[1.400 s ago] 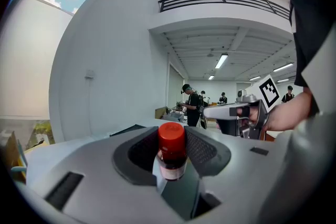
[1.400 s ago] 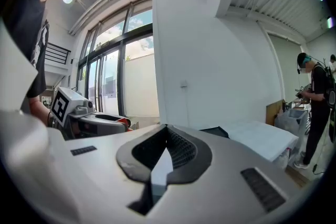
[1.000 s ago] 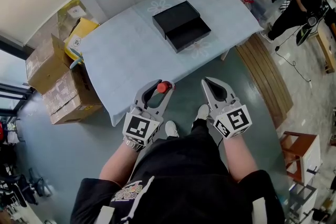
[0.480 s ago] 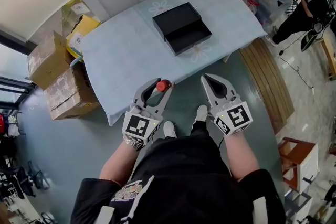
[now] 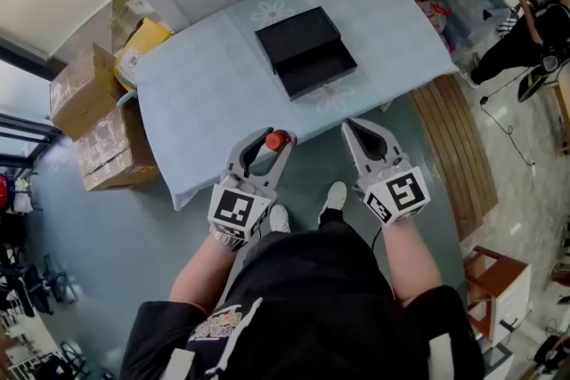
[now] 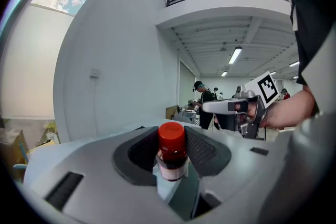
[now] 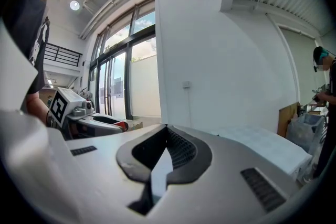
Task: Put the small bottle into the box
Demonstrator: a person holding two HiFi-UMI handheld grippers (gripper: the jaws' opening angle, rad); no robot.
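My left gripper [image 5: 267, 147] is shut on a small bottle [image 5: 275, 141] with a red cap, held in the air in front of the table's near edge. In the left gripper view the small bottle [image 6: 171, 159] stands upright between the dark pads, red cap on top. The black box [image 5: 305, 51] lies open on the pale blue table [image 5: 214, 93], its lid propped at the far side. My right gripper [image 5: 361, 136] hangs beside the left one, shut with nothing in it; the right gripper view shows its jaws [image 7: 164, 152] meeting.
Cardboard boxes [image 5: 93, 125] are stacked on the floor left of the table. A wooden bench [image 5: 454, 151] runs along the table's right side. A person [image 5: 525, 22] stands at the far right. My shoes [image 5: 307, 207] and legs are below the grippers.
Both grippers have barely moved; the view has shifted slightly, so the table and box sit a little more to the left. The bottle stays gripped.
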